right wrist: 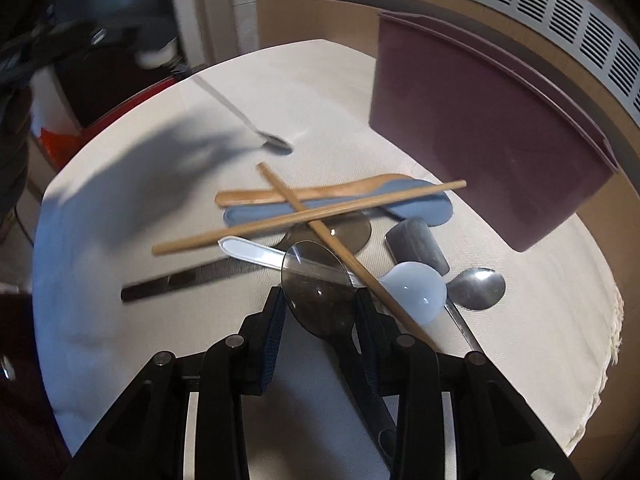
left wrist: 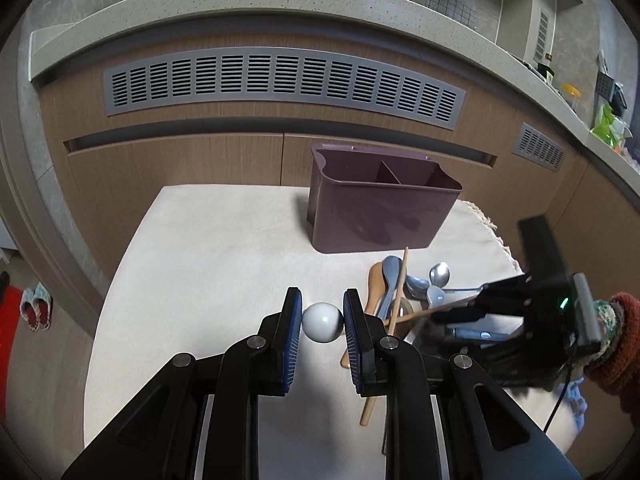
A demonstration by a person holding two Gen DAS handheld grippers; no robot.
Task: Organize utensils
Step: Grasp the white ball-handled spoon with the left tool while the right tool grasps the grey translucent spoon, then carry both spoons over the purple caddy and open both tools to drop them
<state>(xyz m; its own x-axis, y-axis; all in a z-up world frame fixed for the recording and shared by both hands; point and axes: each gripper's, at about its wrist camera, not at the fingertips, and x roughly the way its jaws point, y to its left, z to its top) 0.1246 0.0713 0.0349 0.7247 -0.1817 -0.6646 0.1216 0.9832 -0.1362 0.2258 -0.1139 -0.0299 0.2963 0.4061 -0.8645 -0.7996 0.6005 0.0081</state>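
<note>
Jaws of the left gripper (left wrist: 322,322) are clamped on a white ball-shaped end, apparently the round bowl or knob of a utensil (left wrist: 322,322), held above the cloth-covered tabletop (left wrist: 208,248); jaws of the right gripper (right wrist: 320,312) stand apart on either side of a dark translucent plastic spoon (right wrist: 318,280), not visibly pinching it. Behind the pile, the plum-coloured divided utensil caddy (left wrist: 380,208) stands upright with no utensils showing in its compartments, so sorting looks barely begun. Its plastic walls look light, so a careless drop could tip it. The heap just in front of it is tangled: two wooden chopsticks (right wrist: 308,216) cross over a blue flat utensil (right wrist: 416,204) and a wooden spatula (right wrist: 304,194). These are stiff, light and easy to pinch mid-shaft, though lifting one will likely drag its neighbours. A pale glossy ceramic-looking spoon (right wrist: 416,288) may be slippery and chip if dropped; its handle is the safer hold. The steel spoon (right wrist: 478,286) is heavier and slick, best taken at the neck.
</note>
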